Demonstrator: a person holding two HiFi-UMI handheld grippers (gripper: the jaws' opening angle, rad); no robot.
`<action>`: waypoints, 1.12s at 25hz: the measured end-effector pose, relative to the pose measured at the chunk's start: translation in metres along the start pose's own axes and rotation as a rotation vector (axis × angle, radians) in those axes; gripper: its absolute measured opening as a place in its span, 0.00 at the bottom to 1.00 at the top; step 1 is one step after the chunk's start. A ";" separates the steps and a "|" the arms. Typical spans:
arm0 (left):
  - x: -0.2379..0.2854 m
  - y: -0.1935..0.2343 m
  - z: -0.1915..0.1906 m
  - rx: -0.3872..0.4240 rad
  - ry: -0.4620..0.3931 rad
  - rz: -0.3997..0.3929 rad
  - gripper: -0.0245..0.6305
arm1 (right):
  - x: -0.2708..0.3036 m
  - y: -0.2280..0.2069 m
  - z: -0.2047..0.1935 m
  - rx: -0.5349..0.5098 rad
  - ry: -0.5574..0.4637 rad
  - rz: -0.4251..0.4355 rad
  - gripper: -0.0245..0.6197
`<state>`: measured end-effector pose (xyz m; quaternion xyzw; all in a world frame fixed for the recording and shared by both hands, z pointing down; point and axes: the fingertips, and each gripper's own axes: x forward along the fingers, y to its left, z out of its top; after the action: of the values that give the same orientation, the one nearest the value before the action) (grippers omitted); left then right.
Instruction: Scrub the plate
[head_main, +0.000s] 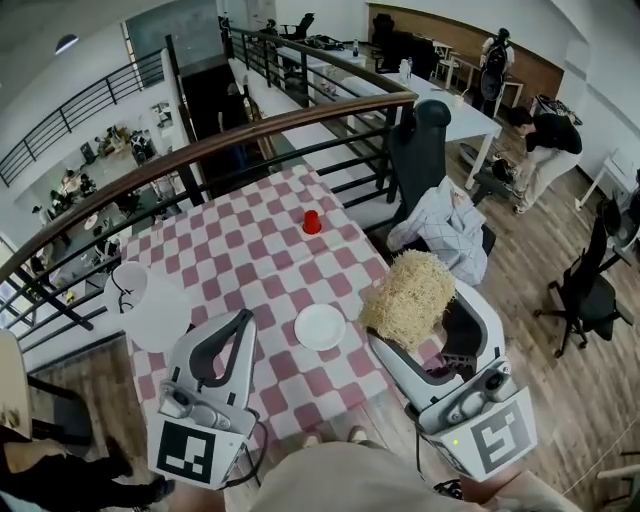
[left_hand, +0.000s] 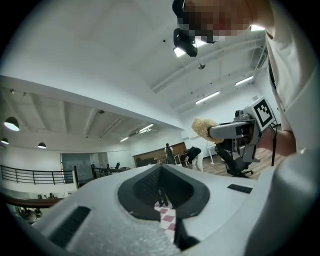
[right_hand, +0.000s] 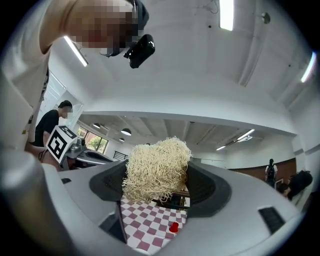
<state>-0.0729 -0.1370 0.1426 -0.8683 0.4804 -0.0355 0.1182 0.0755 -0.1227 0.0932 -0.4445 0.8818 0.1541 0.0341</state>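
A small white plate (head_main: 320, 327) lies bare on the red-and-white checked table (head_main: 250, 245), near its front edge. My right gripper (head_main: 418, 316) is shut on a straw-coloured fibre scrubber (head_main: 408, 292), held in the air just right of the plate. In the right gripper view the scrubber (right_hand: 156, 167) fills the space between the jaws. My left gripper (head_main: 244, 318) hovers left of the plate with its tips together and nothing between them. The left gripper view shows those tips (left_hand: 160, 169) meeting, and the scrubber (left_hand: 202, 127) beyond them.
A red cup (head_main: 312, 222) stands at mid-table behind the plate. Two white round objects (head_main: 150, 305) sit at the table's left edge. A dark railing (head_main: 300, 130) runs behind the table. A chair draped with a pale jacket (head_main: 440, 225) stands to the right.
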 end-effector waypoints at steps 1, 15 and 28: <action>0.000 -0.004 -0.006 -0.006 0.014 -0.008 0.06 | -0.003 0.000 -0.001 -0.005 -0.010 -0.006 0.57; 0.001 -0.036 -0.060 -0.062 0.144 -0.054 0.06 | -0.013 0.011 -0.071 0.073 0.128 -0.013 0.57; 0.000 -0.033 -0.062 -0.067 0.160 -0.052 0.06 | -0.011 0.003 -0.072 0.068 0.125 -0.043 0.57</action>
<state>-0.0562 -0.1307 0.2106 -0.8784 0.4665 -0.0917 0.0496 0.0854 -0.1341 0.1647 -0.4706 0.8772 0.0955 -0.0025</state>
